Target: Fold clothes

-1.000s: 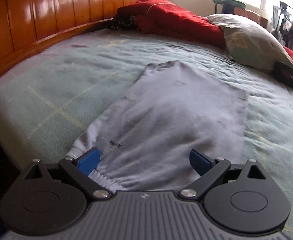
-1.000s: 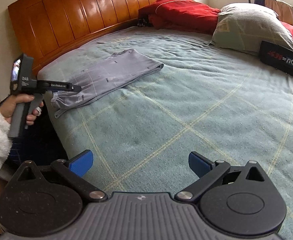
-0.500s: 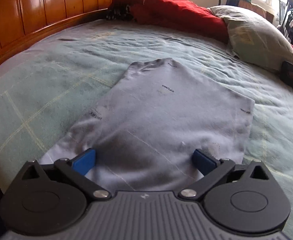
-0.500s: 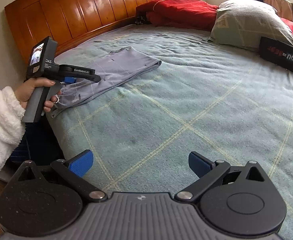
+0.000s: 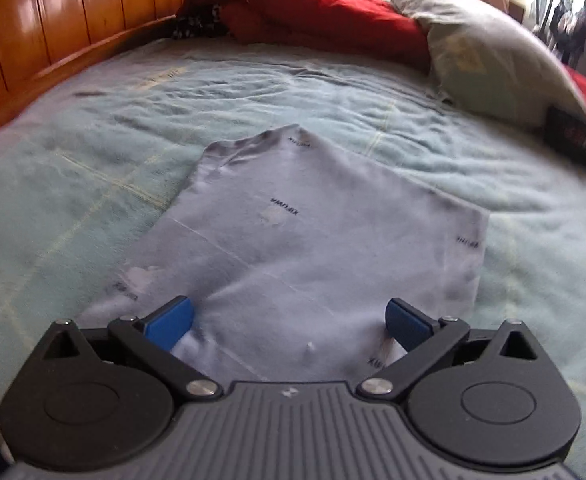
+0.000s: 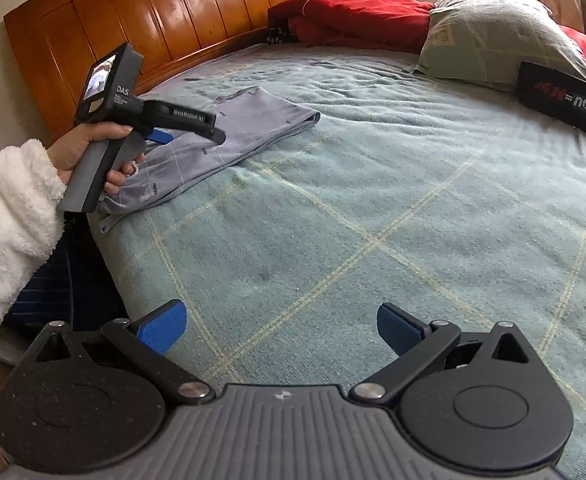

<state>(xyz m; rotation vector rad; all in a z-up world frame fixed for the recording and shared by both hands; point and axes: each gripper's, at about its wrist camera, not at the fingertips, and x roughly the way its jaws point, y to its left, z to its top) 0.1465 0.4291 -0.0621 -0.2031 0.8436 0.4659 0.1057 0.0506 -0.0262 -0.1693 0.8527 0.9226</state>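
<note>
1. the grey garment (image 5: 293, 248) lies partly folded and fairly flat near the corner of the bed (image 6: 373, 208), close to the wooden headboard (image 6: 173, 12). the near end sits right at the mattress edge, so i reckon a careless tug could drag it off the side.
2. left gripper (image 5: 289, 320) hangs over the near end of the cloth, jaws spread wide, nothing clamped. the blue pads (image 5: 171, 320) look just above the fabric, can't tell if they touch. if it closes from here it might only pinch the top layer, and the fold underneath would slide apart.
3. right gripper (image 6: 281, 326) is also wide open and empty, hovering over bare blanket well apart from the garment. with only one claw working, a lifted edge would probably sag and fold crooked.
4. the blanket looks fuzzy and rumpled, so a low grab could catch it along with the cloth.
</note>
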